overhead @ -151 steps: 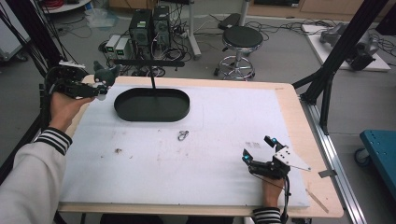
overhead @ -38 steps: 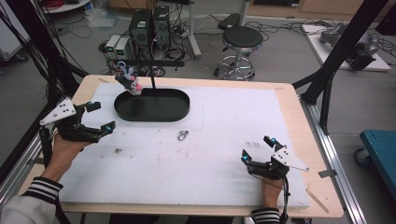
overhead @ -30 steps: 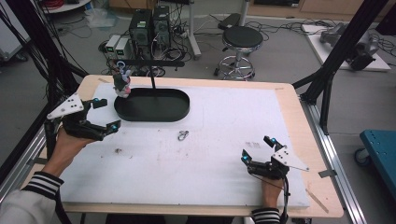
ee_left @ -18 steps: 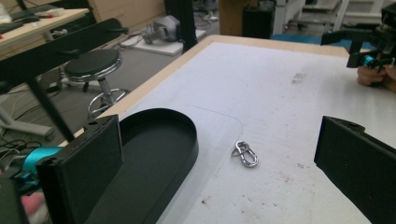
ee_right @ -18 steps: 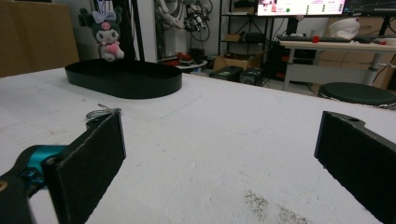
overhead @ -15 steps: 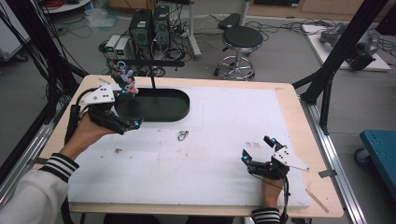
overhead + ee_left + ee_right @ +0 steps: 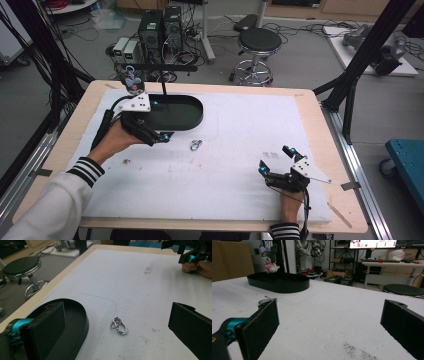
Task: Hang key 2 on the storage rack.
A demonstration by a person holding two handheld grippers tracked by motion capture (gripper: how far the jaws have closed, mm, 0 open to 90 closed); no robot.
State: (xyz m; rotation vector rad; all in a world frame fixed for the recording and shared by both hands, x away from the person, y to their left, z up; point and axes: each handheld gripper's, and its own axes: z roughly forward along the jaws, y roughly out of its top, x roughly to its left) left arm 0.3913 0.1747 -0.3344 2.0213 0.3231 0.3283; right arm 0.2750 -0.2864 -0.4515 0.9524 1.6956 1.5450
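Note:
A small metal clip (image 7: 195, 145) lies on the white table cover, just right of my left gripper (image 7: 161, 120). That gripper is open, hovering over the near edge of the black oval tray (image 7: 187, 114). In the left gripper view, the clip (image 7: 119, 325) sits on the mat between and ahead of the open jaws, with the tray (image 7: 77, 317) beside it. A small plush toy (image 7: 131, 80) hangs from the black stand behind the tray. My right gripper (image 7: 276, 160) rests open near the front right. In its view, the tray (image 7: 278, 281), plush (image 7: 269, 260) and clip (image 7: 265, 300) lie far ahead.
The black stand's post (image 7: 162, 87) rises from the tray's far side. The white cover (image 7: 240, 185) has stains near the front. A round stool (image 7: 257, 42) and computer boxes (image 7: 160, 25) stand on the floor beyond the table. Black frame struts (image 7: 360, 60) rise at the right.
The left gripper has swung from the table's left edge forward and right to the tray's near rim, close to the clip. The plush sways slightly. The right gripper has stayed put.

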